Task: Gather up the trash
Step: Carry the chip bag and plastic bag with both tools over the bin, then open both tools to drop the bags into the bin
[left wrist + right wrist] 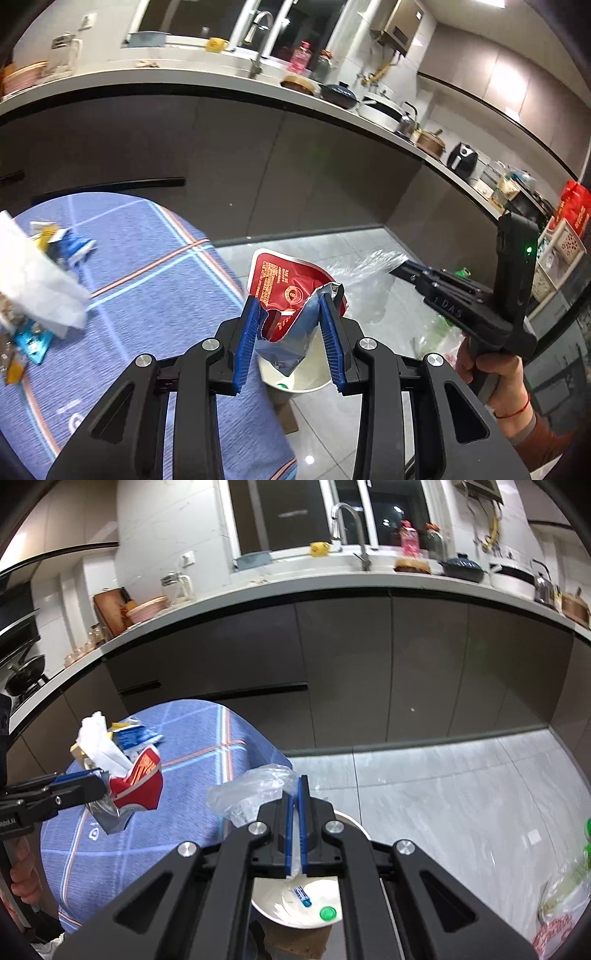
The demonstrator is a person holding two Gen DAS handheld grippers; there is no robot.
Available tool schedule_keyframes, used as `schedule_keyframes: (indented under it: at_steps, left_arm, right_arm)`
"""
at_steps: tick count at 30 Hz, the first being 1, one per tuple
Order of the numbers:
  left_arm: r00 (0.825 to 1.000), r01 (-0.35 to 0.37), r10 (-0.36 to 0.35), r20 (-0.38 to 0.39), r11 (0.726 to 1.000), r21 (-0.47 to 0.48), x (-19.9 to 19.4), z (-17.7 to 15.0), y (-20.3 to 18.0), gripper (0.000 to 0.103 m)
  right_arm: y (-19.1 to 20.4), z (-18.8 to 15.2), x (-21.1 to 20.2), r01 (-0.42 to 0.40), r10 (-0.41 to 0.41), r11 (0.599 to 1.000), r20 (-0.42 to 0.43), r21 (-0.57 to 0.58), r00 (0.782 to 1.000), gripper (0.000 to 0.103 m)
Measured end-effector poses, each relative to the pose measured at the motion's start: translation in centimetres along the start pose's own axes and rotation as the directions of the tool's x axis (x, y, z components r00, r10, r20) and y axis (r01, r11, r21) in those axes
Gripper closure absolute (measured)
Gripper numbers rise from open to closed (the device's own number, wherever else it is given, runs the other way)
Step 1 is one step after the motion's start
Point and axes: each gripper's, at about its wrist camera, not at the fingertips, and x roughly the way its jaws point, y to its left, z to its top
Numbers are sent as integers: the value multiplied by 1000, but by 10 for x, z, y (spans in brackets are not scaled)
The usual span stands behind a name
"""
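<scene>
The left gripper [291, 314] has its blue fingers [246, 343] partly apart, and they squeeze a torn red snack bag [286, 291] between them. The bag is silver inside and sticks up past the fingertips. It hangs in the air over a white bucket [314, 382] that sits on the floor beside the table.

The right gripper [295, 801] has its fingers nearly together. They pinch a thin clear plastic bag [251, 794], which puffs out to the left of the fingertips. This gripper is also above the white bucket [280, 910]. Inside the bucket lie a green cap [328, 913] and a small blue wrapper [303, 896].

The table has a blue striped cloth [147, 295]. More trash lies on it at the far left: a white paper [33, 273] and blue and yellow wrappers [66, 243]. Behind the table runs a long kitchen bench [332, 581] with a tap [347, 528], pots and a kettle [543, 585]. The floor has pale grey tiles [443, 794].

The left-hand trash is blurry and cut off at the edge, so the wrappers are hard to tell apart. The bucket is mostly hidden behind the grippers.
</scene>
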Motion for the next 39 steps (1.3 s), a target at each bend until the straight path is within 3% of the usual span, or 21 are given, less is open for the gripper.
schedule_keyframes:
  at_steps: [10, 20, 29, 33, 36, 39]
  left_arm:
    - [996, 36, -34, -83, 999, 20, 57, 0, -16, 71]
    - [986, 17, -9, -167, 999, 45, 111, -10, -19, 70]
    - [976, -4, 13, -220, 999, 42, 149, -12, -12, 65]
    - [974, -21, 33, -222, 998, 56, 157, -12, -13, 60]
    - [975, -29, 39, -217, 998, 51, 160, -10, -12, 58]
    - [977, -37, 44, -210, 999, 37, 161, -8, -9, 55]
  right_arm:
    - [-36, -29, 26, 26, -19, 997, -89, 80, 996, 98]
    - [-66, -61, 62, 28, 0, 990, -199, 138, 980, 97]
    - [-68, -79, 89, 16, 23, 989, -264, 146, 964, 95]
    - [-68, -80, 95, 19, 17, 991, -274, 131, 962, 78]
    - [-67, -82, 98, 20, 12, 993, -281, 113, 960, 77]
    - [-66, -83, 100, 27, 1, 995, -279, 95, 960, 64]
